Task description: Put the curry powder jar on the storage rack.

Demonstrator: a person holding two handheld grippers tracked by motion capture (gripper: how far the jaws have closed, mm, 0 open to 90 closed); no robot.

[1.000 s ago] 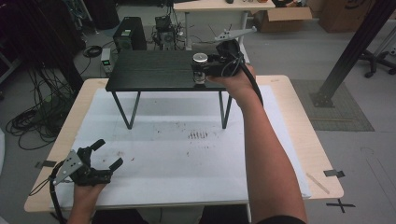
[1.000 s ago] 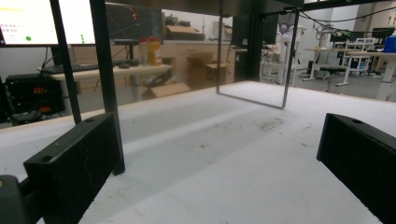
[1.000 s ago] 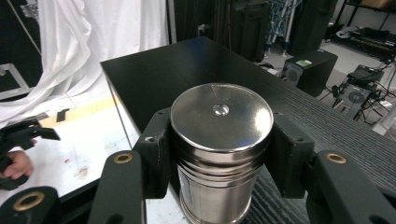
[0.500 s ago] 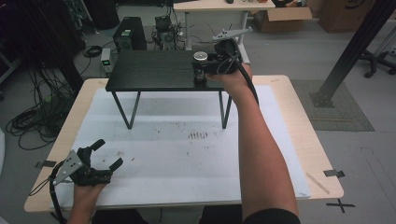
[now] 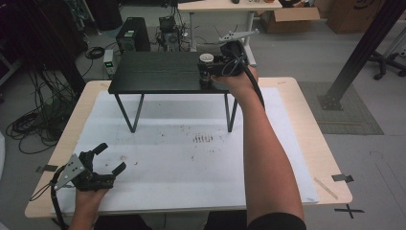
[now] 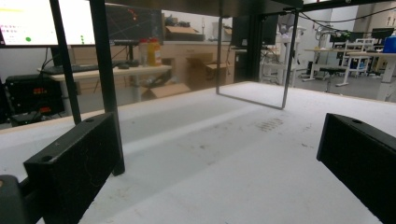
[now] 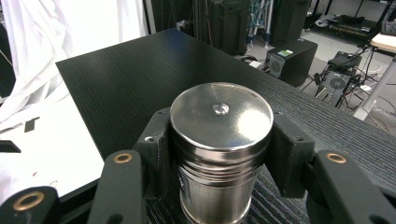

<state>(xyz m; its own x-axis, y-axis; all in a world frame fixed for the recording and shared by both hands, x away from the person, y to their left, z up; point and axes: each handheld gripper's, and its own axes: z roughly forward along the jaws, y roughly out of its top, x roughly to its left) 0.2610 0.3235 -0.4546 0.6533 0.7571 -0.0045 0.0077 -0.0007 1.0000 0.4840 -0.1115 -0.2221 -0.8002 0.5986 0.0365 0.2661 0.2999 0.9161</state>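
Two claws are at work here, one at each end of the desk [image 5: 306, 143]. The right claw [image 7: 219, 154] reaches far forward to a small black raised stand [image 5: 158, 76] that sits on thin metal legs at the far side of the desk. Its jaws are clamped on a metal tin [image 7: 219, 140], one black pad pressed against each side of the round body just under the lid. The tin stands upright on the dark, ribbed top of the stand, near the stand's right end and close to its near edge in the high view [image 5: 206, 64]. Its lid is flat and shiny, with a small raised dimple at the centre. The person's right forearm [image 5: 263, 158] stretches from the bottom of the high view across the white sheet [image 5: 191, 163] that covers the desk.

The left claw [image 5: 107, 160] rests low at the near left corner of the desk, held in the person's left hand [image 5: 88, 194]. Its jaws stand wide apart with nothing between them; in the left gripper view the two black pads [image 6: 74, 163] frame bare white sheet, and the stand's legs [image 6: 105, 84] rise just ahead. A faint patch of small dark marks [image 5: 203, 139] lies on the sheet near the middle of the desk, well apart from both claws.
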